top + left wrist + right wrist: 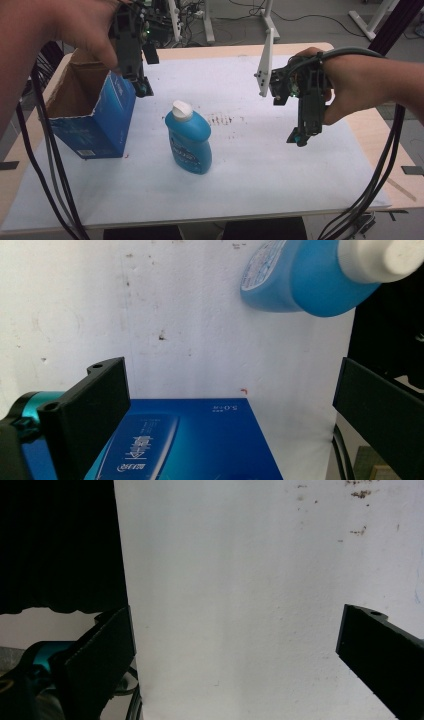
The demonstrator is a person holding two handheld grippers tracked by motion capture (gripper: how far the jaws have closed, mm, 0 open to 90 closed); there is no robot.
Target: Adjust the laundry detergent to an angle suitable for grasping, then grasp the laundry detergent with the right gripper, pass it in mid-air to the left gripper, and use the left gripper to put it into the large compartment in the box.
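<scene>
We are seeing the blue detergent bottle [188,141] with its white cap [181,110] standing upright near the middle of the white tabletop [260,170]. Just beside the bottle, on its left, the open blue cardboard box [97,120] is standing apart from it. We are holding the left hand-held gripper [141,88] above the box's upper corner nearest the bottle, its jaws spread wide and gripping nothing; in the left gripper view the box's printed face [175,445] is lying between them. To the bottle's right, well apart, we are holding the right hand-held gripper [298,137] over bare tabletop, jaws wide and empty. Reddish specks [222,120] are dotting the surface right of the cap.
</scene>
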